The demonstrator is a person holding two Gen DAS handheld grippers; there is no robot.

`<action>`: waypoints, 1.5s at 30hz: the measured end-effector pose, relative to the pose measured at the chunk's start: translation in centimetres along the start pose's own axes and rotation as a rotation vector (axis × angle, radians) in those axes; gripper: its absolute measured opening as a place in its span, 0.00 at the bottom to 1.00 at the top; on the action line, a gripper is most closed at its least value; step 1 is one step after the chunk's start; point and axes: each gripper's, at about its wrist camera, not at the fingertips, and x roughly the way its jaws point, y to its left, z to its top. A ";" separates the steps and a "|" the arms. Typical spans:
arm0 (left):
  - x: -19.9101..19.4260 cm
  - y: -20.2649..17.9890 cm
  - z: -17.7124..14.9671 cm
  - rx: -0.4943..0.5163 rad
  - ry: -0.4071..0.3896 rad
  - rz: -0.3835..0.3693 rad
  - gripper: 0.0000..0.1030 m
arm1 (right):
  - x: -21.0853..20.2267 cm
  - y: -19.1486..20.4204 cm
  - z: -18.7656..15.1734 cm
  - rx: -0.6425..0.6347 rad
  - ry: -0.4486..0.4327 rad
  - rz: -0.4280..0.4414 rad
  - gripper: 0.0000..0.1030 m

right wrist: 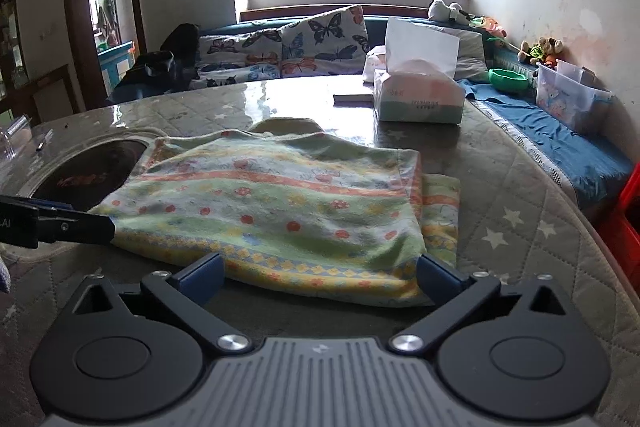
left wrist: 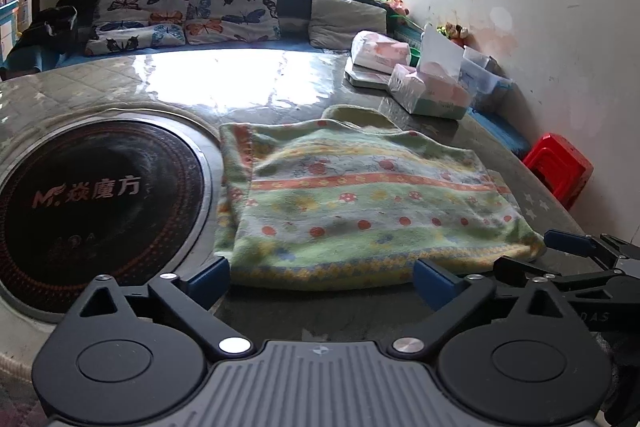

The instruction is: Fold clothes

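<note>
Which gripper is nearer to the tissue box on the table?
Right. The right gripper sits at the garment's near right corner, the tissue box beyond it. The left gripper is at the near left edge, farther away.

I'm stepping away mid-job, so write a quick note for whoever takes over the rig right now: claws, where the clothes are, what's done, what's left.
Left claw: open, empty, at the near hem of the garment, toward its left end.
Right claw: open, empty, at the same hem, by the right corner.
The garment lies flat on the table, left edge by the round burner, tissue box behind it.
Done: its side looks folded over once, a lower layer showing on the right.
Left: probably grip the near hem and fold it away, then tidy.
</note>
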 end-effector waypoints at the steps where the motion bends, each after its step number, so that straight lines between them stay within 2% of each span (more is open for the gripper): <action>1: -0.2 0.1 -0.1 0.000 -0.004 0.000 1.00 | -0.1 0.1 0.0 0.004 -0.004 -0.003 1.00; 22: -3.7 -0.3 -1.8 0.024 -0.060 -0.006 1.00 | -3.8 1.0 -1.4 0.101 -0.098 -0.063 1.00; 45: -6.0 -0.9 -4.9 0.046 -0.056 -0.007 1.00 | -5.9 3.5 -4.3 0.101 -0.114 -0.055 1.00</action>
